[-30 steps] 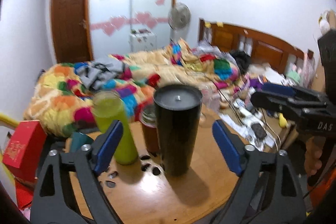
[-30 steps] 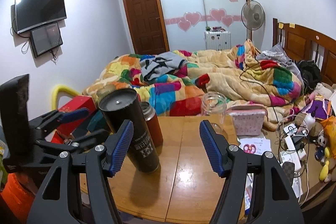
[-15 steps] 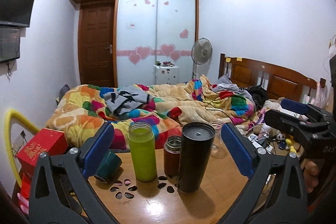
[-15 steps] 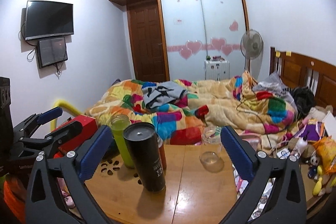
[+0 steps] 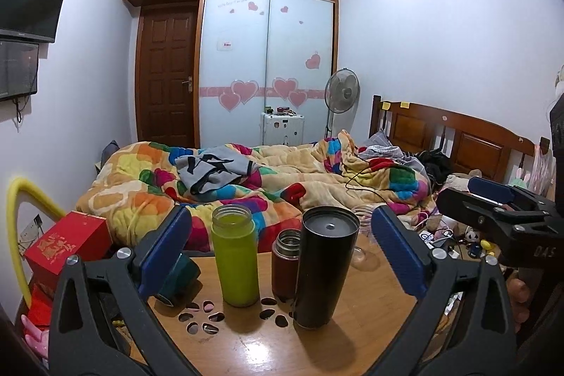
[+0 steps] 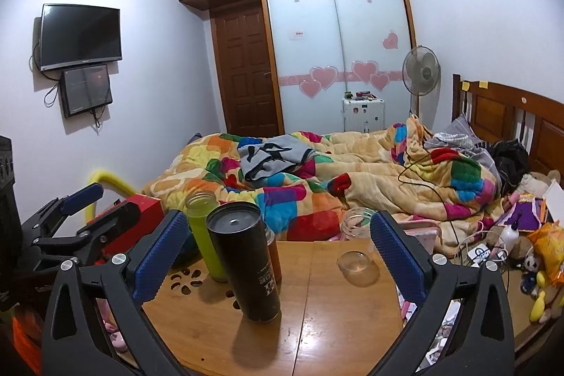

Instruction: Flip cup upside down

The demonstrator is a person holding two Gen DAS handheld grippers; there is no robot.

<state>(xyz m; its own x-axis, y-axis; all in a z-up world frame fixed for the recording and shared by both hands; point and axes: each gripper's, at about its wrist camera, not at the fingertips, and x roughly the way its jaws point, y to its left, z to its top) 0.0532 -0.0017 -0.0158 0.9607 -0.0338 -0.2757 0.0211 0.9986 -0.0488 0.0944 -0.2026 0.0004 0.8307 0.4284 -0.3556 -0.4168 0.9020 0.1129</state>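
Observation:
A tall black cup (image 5: 322, 266) stands on the wooden table (image 5: 253, 344) with its flat base facing up; it also shows in the right wrist view (image 6: 245, 258). My left gripper (image 5: 278, 256) is open and empty, its blue pads well back from the cup on either side. My right gripper (image 6: 278, 258) is open and empty, with the cup left of centre between its fingers. Each gripper also shows in the other's view, the right one (image 5: 493, 199) and the left one (image 6: 84, 203).
A lime green bottle (image 5: 234, 256), a small red-brown flask (image 5: 283, 265), a clear glass jar (image 6: 356, 240) and a teal cup on its side (image 5: 179, 277) stand around the black cup. A red box (image 5: 67, 245) sits at the left. A bed lies behind.
Both grippers have pulled back and up from the black cup, which now looks smaller and farther. The cup stays standing on the table.

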